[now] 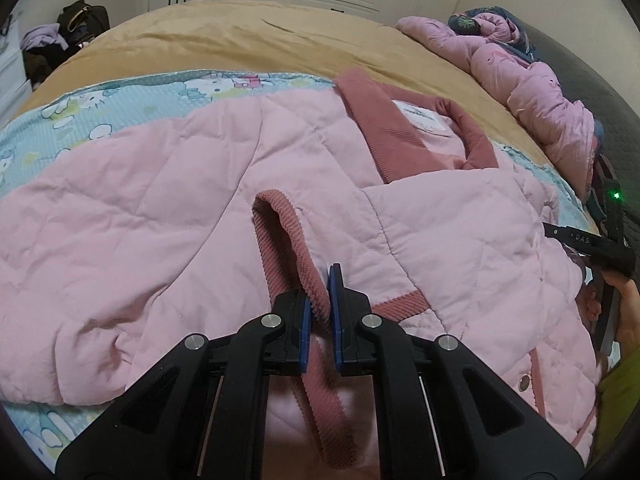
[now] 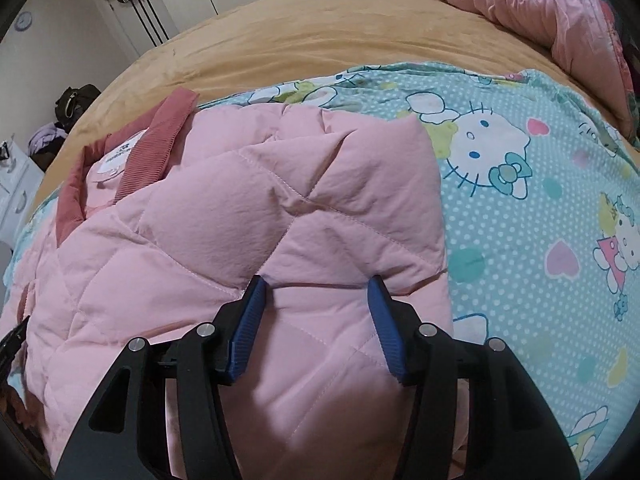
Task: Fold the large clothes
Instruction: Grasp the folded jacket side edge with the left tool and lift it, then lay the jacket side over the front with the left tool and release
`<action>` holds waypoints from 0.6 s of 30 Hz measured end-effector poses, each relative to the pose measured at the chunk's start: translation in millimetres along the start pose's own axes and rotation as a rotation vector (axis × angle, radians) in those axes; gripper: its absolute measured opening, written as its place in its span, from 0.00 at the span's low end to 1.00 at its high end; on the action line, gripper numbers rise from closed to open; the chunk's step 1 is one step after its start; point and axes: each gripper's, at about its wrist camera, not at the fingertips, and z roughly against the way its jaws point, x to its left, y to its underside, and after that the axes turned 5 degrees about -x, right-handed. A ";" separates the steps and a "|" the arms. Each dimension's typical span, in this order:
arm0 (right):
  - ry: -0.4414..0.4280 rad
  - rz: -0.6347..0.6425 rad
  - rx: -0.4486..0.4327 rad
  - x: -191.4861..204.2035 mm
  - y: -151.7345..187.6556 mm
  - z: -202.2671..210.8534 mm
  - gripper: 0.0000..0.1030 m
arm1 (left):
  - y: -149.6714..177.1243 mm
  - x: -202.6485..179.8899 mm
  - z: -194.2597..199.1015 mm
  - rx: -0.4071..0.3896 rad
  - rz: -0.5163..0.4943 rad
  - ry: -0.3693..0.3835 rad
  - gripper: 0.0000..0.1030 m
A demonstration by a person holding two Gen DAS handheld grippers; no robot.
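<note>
While the pink quilted jacket [image 1: 160, 216] lies spread on the bed [image 1: 248, 44], left tool [image 1: 319, 304] pinched on its corduroy cuff [image 1: 288, 248], right tool [image 2: 316, 312] wide over the folded side; best lay sleeve flat inward, then release.

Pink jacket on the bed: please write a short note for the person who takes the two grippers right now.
Left gripper: shut on the corduroy trim.
Right gripper: open, fingers on either side of a folded part of the jacket.
Jacket lies on the cartoon sheet, collar far from you.
Done: one side folded in.
Left: probably finish the folds and flatten.
</note>
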 end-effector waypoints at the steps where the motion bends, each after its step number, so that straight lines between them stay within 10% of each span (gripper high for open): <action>1: 0.002 -0.004 -0.002 0.7 -0.1 1.2 0.50 | -0.3 -0.1 2.0 -0.003 0.000 0.000 0.02; 11: -0.133 0.018 -0.140 3.9 33.9 107.0 0.67 | -6.7 -30.8 73.9 -0.190 -0.109 -0.006 0.36; 18: -0.101 0.088 -0.125 30.2 63.9 114.3 0.68 | 15.2 -70.9 50.4 -0.084 -0.187 0.019 0.52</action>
